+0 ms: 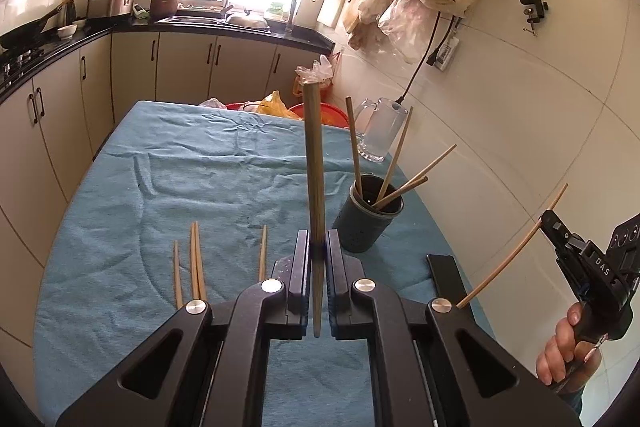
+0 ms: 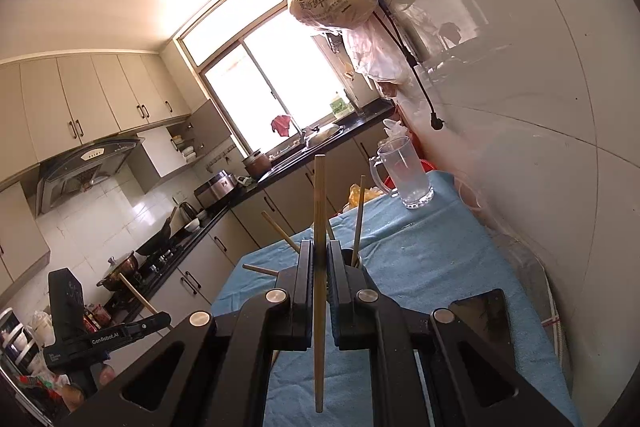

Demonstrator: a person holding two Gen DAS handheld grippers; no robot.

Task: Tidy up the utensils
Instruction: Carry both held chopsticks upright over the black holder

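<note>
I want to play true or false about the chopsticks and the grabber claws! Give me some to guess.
1. Each gripper is clamped on one chopstick. True: the left gripper holds a chopstick, and the right gripper holds another chopstick.
2. The dark holder is empty. False: four chopsticks stand in it.
3. Some loose chopsticks lie on the blue cloth. True.
4. The glass mug is full of chopsticks. False: none are in it.
</note>
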